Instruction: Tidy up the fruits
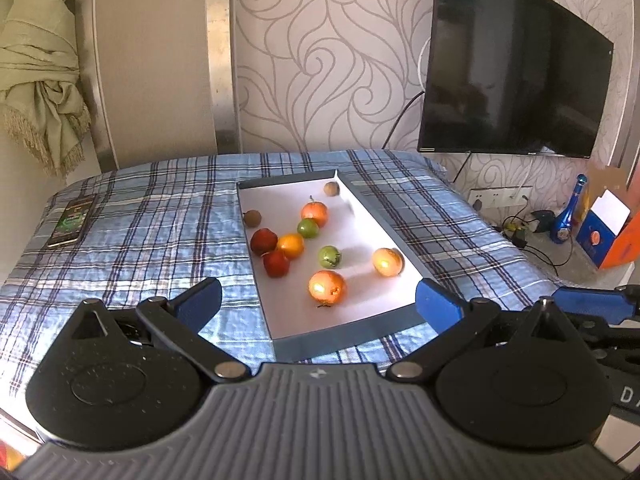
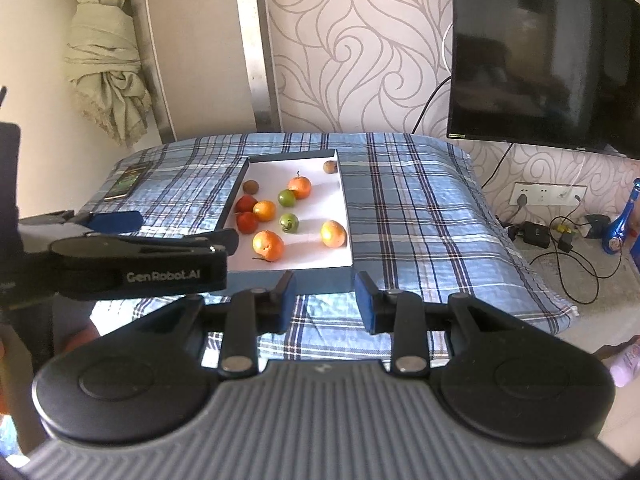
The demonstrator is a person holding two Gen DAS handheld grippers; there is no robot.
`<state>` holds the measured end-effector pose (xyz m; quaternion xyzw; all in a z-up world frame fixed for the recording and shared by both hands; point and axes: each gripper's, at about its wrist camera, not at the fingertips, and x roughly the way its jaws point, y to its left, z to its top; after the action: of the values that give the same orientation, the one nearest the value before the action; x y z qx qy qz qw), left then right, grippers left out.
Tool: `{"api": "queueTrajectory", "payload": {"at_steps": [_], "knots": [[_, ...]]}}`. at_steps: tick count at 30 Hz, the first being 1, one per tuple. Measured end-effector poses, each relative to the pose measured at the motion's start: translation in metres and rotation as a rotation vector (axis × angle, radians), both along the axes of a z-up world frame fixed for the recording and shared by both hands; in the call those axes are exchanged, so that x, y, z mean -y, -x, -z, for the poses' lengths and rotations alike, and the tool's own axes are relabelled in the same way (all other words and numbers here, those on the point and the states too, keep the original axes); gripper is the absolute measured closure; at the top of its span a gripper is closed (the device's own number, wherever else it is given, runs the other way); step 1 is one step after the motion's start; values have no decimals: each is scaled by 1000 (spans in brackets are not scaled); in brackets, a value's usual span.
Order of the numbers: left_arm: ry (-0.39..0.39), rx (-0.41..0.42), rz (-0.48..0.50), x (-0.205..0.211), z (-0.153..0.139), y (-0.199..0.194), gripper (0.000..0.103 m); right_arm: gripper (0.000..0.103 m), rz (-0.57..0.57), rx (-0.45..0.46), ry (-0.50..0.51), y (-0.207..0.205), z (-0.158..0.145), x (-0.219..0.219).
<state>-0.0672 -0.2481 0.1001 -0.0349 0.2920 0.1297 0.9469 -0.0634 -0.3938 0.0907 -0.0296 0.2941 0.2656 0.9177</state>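
A shallow blue-rimmed tray (image 1: 352, 340) (image 2: 320, 280) with a white floor lies on the plaid cloth. It holds several loose fruits. The nearest is an orange one (image 1: 327, 287) (image 2: 268, 245), with another orange fruit (image 1: 387, 262) to its right. Behind them are two green fruits (image 1: 329, 256) (image 1: 307, 228), two red ones (image 1: 276, 263) and two small brown ones (image 1: 252, 218). My left gripper (image 1: 319, 304) hangs wide open just before the tray's near edge, holding nothing. My right gripper (image 2: 326, 300) is beside it, its jaws a narrow gap apart with nothing between them.
A phone (image 1: 72, 220) (image 2: 124, 182) lies on the cloth at the far left. A dark TV (image 1: 512, 72) hangs on the patterned wall. To the right, off the table, are a blue bottle (image 1: 568, 216), cables, a wall socket (image 2: 548, 194) and an orange box (image 1: 620, 240).
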Motion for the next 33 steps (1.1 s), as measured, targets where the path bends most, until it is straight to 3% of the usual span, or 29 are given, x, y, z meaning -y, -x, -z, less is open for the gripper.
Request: {"api": "queueTrajectory", "payload": {"at_steps": [33], "knots": [[7, -83, 5, 6, 22, -27, 0, 67, -24, -45, 6, -20, 13, -2]]}}
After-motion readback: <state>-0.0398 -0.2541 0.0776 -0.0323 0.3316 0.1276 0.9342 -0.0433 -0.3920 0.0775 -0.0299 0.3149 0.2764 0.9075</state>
